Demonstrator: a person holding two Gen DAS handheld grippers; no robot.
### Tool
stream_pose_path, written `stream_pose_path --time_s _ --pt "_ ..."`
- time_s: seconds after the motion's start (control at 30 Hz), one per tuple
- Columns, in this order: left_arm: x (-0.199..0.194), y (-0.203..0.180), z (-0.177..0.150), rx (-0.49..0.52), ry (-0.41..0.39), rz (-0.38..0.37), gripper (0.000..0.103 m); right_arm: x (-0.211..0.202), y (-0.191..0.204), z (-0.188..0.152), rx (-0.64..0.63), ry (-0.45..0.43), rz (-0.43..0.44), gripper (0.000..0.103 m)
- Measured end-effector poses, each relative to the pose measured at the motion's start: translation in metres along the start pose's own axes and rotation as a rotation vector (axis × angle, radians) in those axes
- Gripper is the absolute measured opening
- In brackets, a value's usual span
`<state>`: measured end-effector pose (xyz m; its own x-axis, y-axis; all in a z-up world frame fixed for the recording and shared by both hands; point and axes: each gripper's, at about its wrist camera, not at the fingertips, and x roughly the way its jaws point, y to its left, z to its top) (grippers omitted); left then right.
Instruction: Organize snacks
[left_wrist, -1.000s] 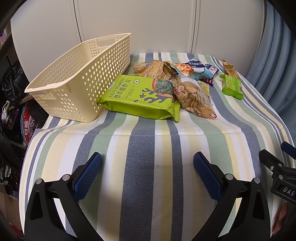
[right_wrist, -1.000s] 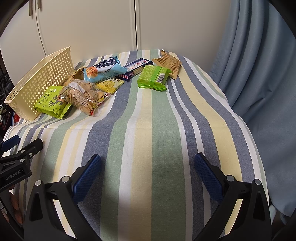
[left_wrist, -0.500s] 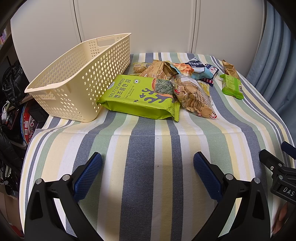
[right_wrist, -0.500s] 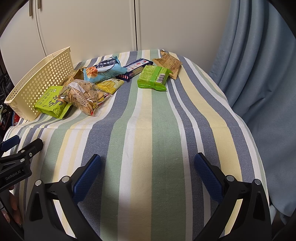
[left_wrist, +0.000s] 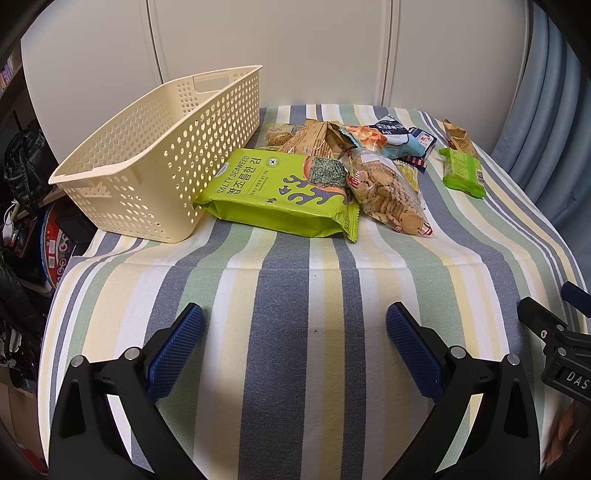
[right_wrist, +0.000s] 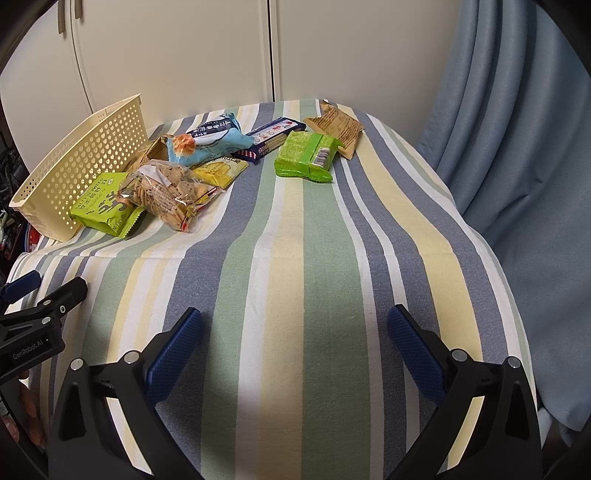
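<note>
A striped tablecloth covered the table before white cupboard doors and a blue curtain. The left gripper and right gripper hovered low over its near end — both spread wide, holding nothing. Well ahead lay the snacks: the green seaweed bag touching the cream basket, the cracker bag overlapping it — the small green packet apart, right.
</note>
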<state>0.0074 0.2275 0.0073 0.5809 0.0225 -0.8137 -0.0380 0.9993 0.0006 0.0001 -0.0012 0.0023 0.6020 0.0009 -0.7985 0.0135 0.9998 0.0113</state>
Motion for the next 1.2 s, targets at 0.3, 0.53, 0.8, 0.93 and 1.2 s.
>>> stream_pose_path --time_s 0.3,0.53,0.8,0.93,1.2 --pt "-0.003 0.005 0.024 0.004 -0.025 -0.080 0.100 -0.006 -0.018 0.020 0.063 -0.047 0.042 0.098" --pt "0.007 -0.005 0.071 0.046 -0.039 -0.144 0.100 -0.004 -0.032 0.040 0.105 -0.068 0.092 0.098" --pt "0.046 -0.042 0.120 0.121 0.004 -0.202 0.100 0.013 -0.046 0.051 0.116 -0.043 0.104 0.098" --pt "0.075 -0.063 0.147 0.184 0.034 -0.229 0.100 0.020 -0.050 0.053 0.112 -0.033 0.117 0.098" --pt "0.136 -0.090 0.175 0.301 0.109 -0.217 0.100 0.033 -0.057 0.057 0.097 -0.010 0.126 0.098"
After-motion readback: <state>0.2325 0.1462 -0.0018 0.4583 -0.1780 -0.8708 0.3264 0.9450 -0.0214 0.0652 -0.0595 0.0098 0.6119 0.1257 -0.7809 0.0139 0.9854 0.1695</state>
